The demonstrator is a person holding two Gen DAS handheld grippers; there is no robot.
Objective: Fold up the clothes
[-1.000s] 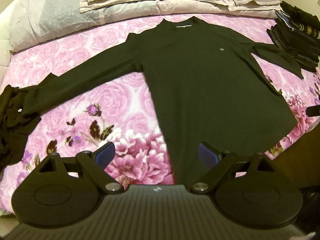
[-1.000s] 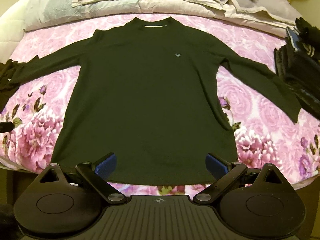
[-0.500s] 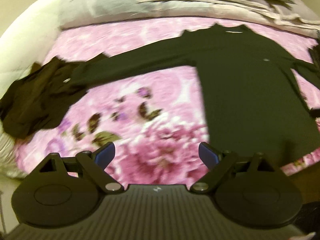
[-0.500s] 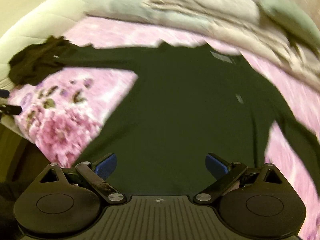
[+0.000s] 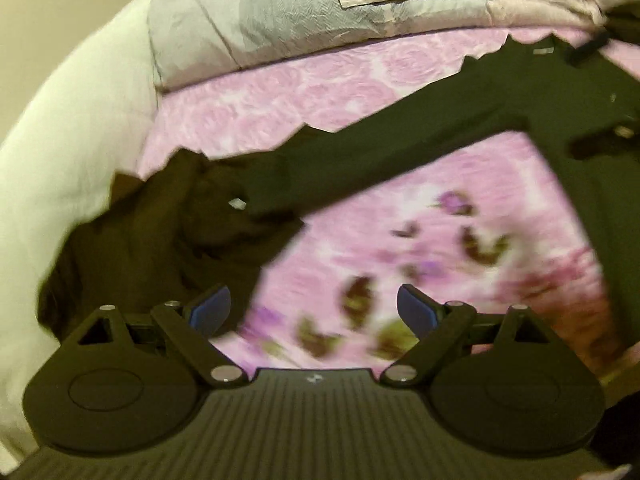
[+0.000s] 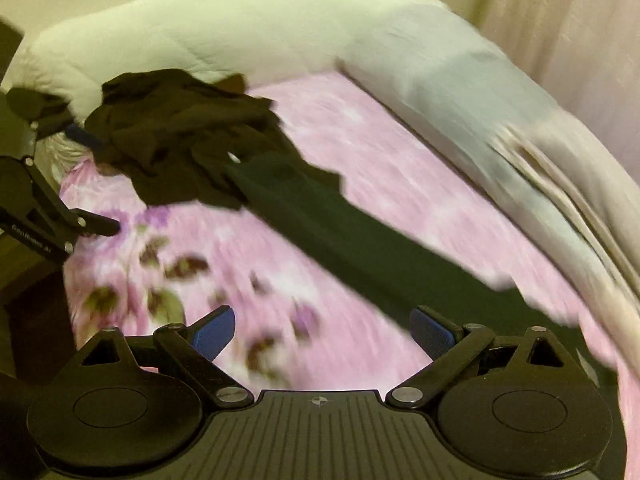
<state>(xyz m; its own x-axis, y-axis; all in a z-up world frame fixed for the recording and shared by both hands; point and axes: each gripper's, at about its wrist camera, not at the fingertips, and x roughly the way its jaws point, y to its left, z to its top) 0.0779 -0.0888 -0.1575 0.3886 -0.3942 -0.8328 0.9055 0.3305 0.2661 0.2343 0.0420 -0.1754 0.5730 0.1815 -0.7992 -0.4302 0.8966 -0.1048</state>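
Note:
A black long-sleeved shirt (image 5: 592, 128) lies flat on the pink floral bedsheet (image 5: 360, 92). Its left sleeve (image 5: 380, 156) stretches out toward a crumpled dark garment pile (image 5: 152, 240), and the cuff rests against that pile. My left gripper (image 5: 313, 314) hovers open above the sheet, just right of the pile, with nothing between its blue pads. In the right wrist view the sleeve (image 6: 360, 248) runs diagonally from the pile (image 6: 180, 140) toward the right pad. My right gripper (image 6: 322, 336) is open and empty over the sheet beside the sleeve. The left gripper's fingers (image 6: 92, 224) show at the left edge.
A white duvet (image 6: 240, 28) is bunched along the bed's far side behind the pile. Folded grey and beige bedding (image 5: 360, 4) is stacked at the head of the bed. The bed's edge drops to dark floor (image 6: 28, 312) at lower left.
Both views have swung left, from the shirt's body to its left sleeve and the dark pile. Both grippers stay open and empty. The frames are blurred by the motion.

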